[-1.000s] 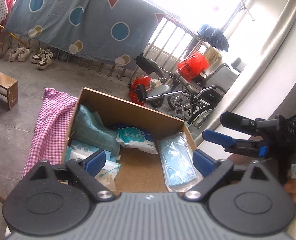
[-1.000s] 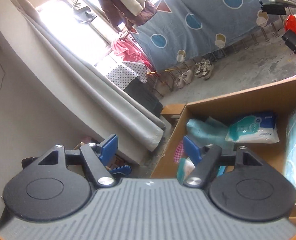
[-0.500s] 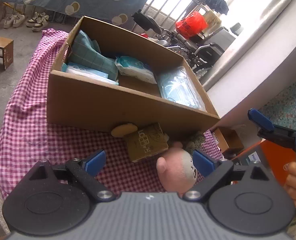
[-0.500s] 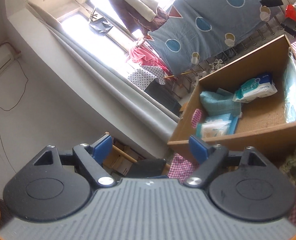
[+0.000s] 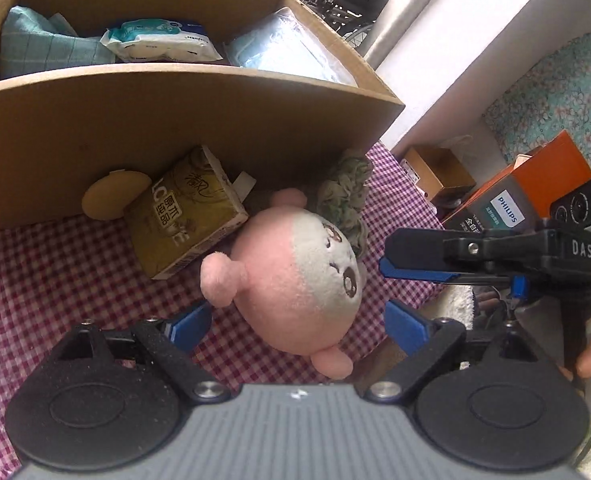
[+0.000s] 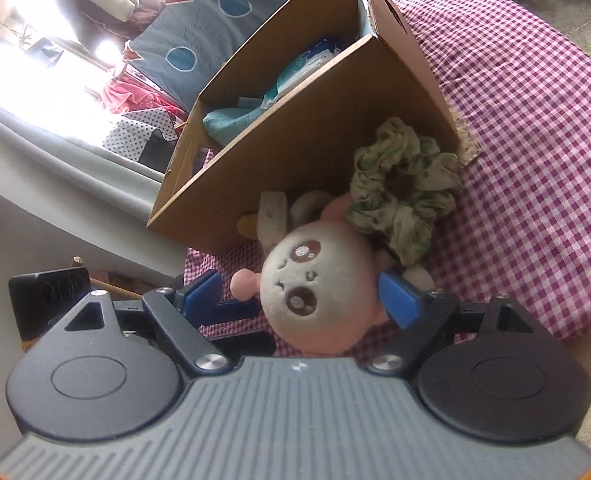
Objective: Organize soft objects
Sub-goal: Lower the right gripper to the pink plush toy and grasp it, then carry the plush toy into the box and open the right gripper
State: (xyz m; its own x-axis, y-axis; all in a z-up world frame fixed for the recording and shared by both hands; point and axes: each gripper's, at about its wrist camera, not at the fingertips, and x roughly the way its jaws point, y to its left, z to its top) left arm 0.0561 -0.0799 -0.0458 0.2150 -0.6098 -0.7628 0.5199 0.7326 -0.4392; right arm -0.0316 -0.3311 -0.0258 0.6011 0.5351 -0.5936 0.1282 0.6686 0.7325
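A pink and grey plush toy (image 5: 295,276) lies on the purple checked cloth (image 5: 55,280) in front of a cardboard box (image 5: 175,120). My left gripper (image 5: 297,324) is open, its blue fingers either side of the plush. My right gripper (image 6: 303,296) is open too, with the plush (image 6: 319,284) between its fingers; it shows in the left wrist view (image 5: 415,256) just right of the toy. A green scrunchie (image 6: 403,184) and a tissue pack (image 5: 183,220) lie against the box wall. The box holds wipes (image 5: 159,40), a teal cloth (image 5: 43,48) and a mask pack (image 5: 291,56).
A tan round pad (image 5: 111,196) lies by the tissue pack. Orange and grey boxes (image 5: 535,192) stand to the right below the table edge. A grey curtain (image 6: 75,160) and hung laundry (image 6: 199,28) are behind the box.
Both grippers have dropped from above the box to the cloth in front of it and closed in on the plush toy. The plush now sits between both pairs of fingers.
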